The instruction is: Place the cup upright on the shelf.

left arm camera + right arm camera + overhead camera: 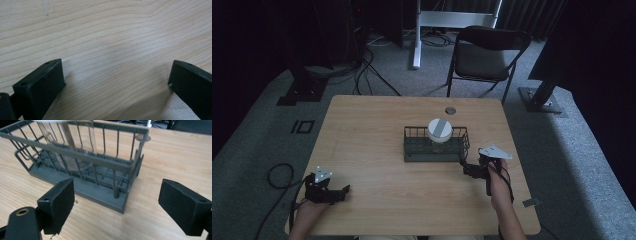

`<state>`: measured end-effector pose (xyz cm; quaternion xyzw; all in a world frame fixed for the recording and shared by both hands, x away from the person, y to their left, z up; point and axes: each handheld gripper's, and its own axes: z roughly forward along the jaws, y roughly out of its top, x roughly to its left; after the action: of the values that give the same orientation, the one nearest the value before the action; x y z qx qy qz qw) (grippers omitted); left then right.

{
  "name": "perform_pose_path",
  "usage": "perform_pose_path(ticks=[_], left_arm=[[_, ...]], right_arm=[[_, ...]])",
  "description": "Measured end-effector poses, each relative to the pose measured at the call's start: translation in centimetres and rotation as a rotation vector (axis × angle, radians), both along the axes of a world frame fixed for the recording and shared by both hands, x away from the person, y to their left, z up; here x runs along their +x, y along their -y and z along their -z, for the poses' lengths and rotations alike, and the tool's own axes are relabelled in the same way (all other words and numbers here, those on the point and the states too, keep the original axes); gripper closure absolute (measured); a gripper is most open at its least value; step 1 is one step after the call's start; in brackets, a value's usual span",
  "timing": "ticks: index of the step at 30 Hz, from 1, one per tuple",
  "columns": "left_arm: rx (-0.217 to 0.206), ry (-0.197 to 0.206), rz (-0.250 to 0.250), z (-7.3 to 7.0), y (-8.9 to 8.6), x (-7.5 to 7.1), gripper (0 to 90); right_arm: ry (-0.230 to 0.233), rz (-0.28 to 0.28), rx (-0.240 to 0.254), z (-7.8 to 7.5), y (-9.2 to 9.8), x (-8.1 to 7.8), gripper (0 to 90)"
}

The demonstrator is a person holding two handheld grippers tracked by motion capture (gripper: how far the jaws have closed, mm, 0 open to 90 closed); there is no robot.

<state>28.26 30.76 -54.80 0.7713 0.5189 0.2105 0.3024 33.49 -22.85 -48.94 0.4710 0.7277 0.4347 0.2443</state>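
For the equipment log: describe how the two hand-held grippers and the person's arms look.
The left hand-held gripper and the right hand-held gripper are black, each topped by a grey three-cornered plate. Their jaws are flat black rectangular blocks with small holes. A black cable loops off the left one. The forearms show no sleeves.

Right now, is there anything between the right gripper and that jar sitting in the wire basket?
Yes. The right gripper, jaws open, faces the near corner of the wire basket. The jar stands inside, behind the basket's bars, so the bars block a straight approach. From above, the jar's white lid rises over the rim with nothing on it.
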Motion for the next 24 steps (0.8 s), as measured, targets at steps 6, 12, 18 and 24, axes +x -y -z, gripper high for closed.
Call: perform_pose_path(ticks=[6,12,18,24], left_arm=[[0.001,0.0,0.0,0.0,0.0,0.0,0.6],[0.001,0.0,0.0,0.0,0.0,0.0,0.5],[0.001,0.0,0.0,0.0,0.0,0.0,0.6],[0.001,0.0,0.0,0.0,0.0,0.0,0.5]], right_arm=[[-0.017,0.018,-0.012,1.0,0.8,0.0,13.1],[-0.033,0.039,-0.026,1.6,1.6,0.0,13.7],[-0.055,0.05,-0.022,2.2,2.1,-0.1,13.7],[-0.064,0.074,-0.027,2.8,2.9,-0.1,13.7]])
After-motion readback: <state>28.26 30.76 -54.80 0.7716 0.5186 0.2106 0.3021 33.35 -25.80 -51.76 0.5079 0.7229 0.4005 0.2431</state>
